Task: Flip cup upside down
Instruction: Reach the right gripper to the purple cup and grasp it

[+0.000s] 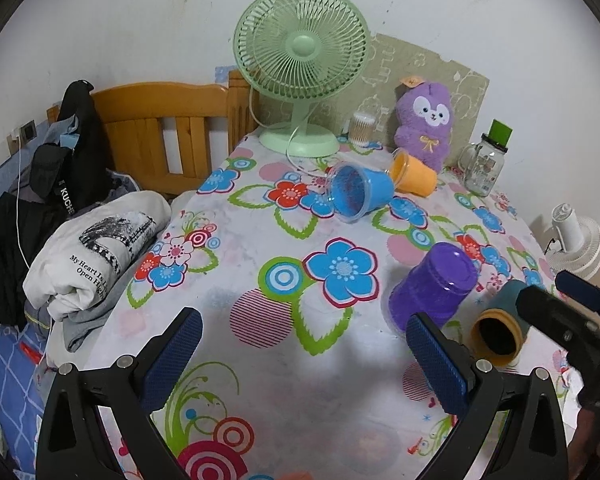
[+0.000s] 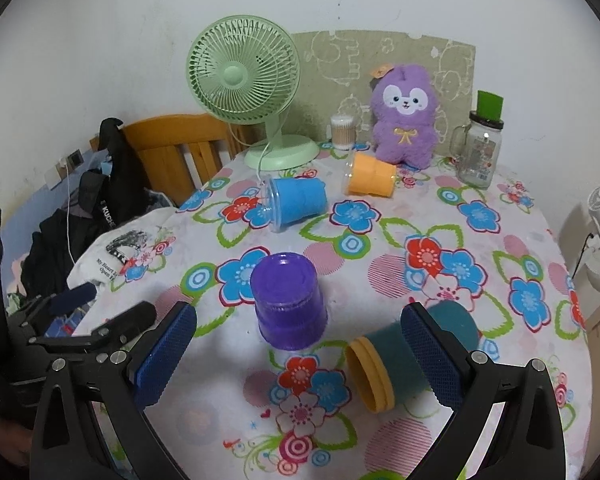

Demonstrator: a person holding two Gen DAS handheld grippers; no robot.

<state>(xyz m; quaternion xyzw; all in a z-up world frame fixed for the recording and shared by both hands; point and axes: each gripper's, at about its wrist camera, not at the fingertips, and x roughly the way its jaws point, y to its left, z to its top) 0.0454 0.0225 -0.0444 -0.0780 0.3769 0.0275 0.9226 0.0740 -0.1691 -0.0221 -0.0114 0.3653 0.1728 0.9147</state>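
A purple cup (image 2: 287,302) stands upside down on the floral tablecloth (image 2: 440,216); it also shows in the left wrist view (image 1: 434,286). A teal cup with a yellow rim (image 2: 400,360) lies on its side, mouth toward me, partly behind my right finger (image 2: 432,356). A blue cup (image 2: 298,202) and an orange cup (image 2: 370,180) lie on their sides farther back. My right gripper (image 2: 300,356) is open and empty, just in front of the purple cup. My left gripper (image 1: 306,360) is open and empty over the cloth, left of the purple cup.
A green fan (image 2: 244,76), a purple plush toy (image 2: 404,116), a cotton-swab jar (image 2: 342,132) and a glass mug jar (image 2: 478,152) stand at the back. A wooden bed frame (image 1: 168,120) and piled clothes (image 1: 96,256) are at the left. A white fan (image 1: 576,244) is right.
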